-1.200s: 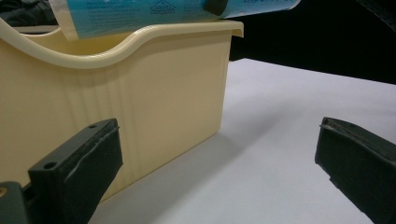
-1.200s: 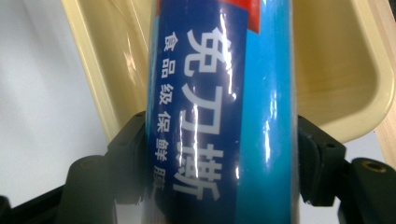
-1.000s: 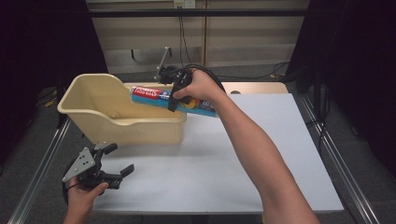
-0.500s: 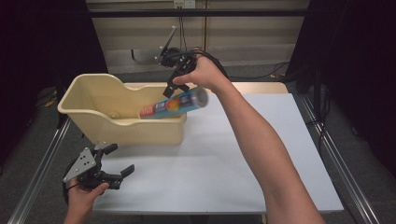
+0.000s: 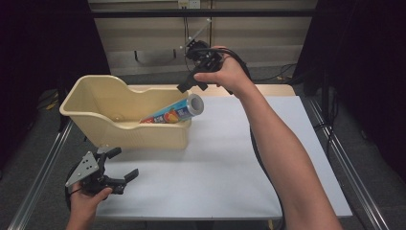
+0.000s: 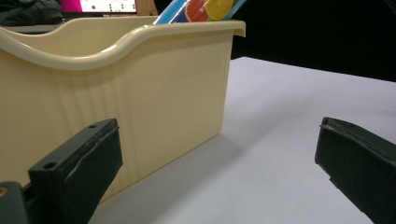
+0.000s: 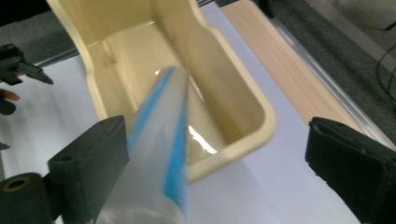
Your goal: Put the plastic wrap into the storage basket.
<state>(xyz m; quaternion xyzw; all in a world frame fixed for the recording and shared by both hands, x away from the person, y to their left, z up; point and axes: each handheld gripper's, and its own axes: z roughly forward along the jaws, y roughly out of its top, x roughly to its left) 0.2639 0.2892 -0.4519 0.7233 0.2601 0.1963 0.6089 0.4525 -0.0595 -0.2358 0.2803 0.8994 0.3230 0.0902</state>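
A blue printed tube [image 5: 174, 112] leans inside the cream plastic bin [image 5: 143, 136]. Its lower end is down in the bin and its silver cap rests over the right rim. My right gripper [image 5: 191, 87] hovers above the cap. Its jaws have just been opening and stand wide, not touching the tube. In the right gripper view the blurred tube [image 7: 159, 154] runs between the open jaws of the right gripper [image 7: 219, 140] down into the bin [image 7: 261, 121]. My left gripper [image 5: 125, 163] rests open at the table's near left. The left gripper [image 6: 219, 149] faces the bin wall [image 6: 163, 93], with the tube [image 6: 201, 8] above the rim.
A white sheet [image 5: 230, 158] covers the table, with a wooden strip [image 5: 268, 90] along its far edge. Metal rails [image 5: 344, 167] run down both sides. Cables [image 5: 282, 72] trail behind the table, and dark curtains stand to either side.
The right gripper let go of the tube and rose up and away from it. The tube tipped from level to slanting into the bin. The left gripper stayed put.
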